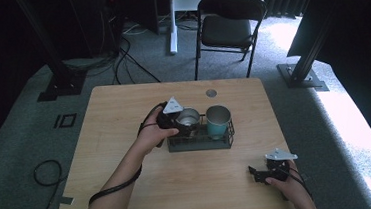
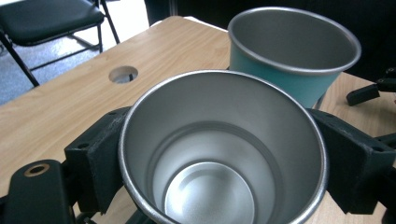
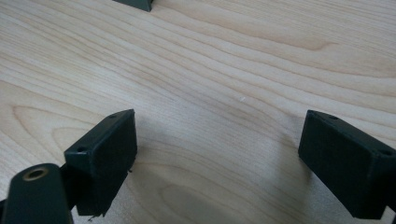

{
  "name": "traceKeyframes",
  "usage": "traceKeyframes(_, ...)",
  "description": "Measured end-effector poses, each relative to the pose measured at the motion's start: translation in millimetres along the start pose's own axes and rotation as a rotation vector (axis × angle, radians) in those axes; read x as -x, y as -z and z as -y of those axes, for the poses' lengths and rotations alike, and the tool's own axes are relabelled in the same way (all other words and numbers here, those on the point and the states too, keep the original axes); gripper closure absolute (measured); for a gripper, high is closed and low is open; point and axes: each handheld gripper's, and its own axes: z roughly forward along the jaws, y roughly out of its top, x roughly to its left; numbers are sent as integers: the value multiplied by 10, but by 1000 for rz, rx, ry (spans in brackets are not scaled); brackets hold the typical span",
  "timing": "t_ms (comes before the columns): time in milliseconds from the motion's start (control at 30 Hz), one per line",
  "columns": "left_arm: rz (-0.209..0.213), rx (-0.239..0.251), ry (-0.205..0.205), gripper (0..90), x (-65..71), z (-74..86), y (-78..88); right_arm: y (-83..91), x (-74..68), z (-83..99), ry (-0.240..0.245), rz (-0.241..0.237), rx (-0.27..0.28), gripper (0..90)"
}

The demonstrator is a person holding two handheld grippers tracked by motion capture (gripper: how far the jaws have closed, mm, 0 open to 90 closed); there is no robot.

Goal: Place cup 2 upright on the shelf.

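A steel cup [image 1: 188, 118] with a dark outside stands in the left end of a black wire rack [image 1: 224, 143] at the table's middle. My left gripper [image 1: 174, 120] is shut on that steel cup [image 2: 219, 149], its jaws pressing both sides. A teal cup [image 1: 218, 120] with a steel inside stands in the rack's right end, and the same teal cup [image 2: 292, 51] sits just beyond the held one. My right gripper [image 1: 255, 173] rests low over the table's near right part, open, with bare wood between its jaws [image 3: 219, 154].
The wooden table [image 1: 126, 139] has a round cable hole [image 1: 211, 93] near its far edge. A black folding chair [image 1: 227, 28] stands beyond the table. Cables lie on the grey carpet at the left. The rack's corner [image 3: 135, 3] is far from the right gripper.
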Motion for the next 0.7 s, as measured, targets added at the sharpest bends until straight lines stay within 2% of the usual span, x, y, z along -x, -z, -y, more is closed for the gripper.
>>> traceKeyframes(567,-1,-38,9,134,-11,164,-160,1,5,1,-2,-3,2,112)
traceKeyframes(633,-1,-24,24,130,-10,164,-159,1,6,1,-3,-4,3,112)
traceKeyframes(700,4,-22,16,98,-6,160,-155,1,5,1,-3,-3,2,112)
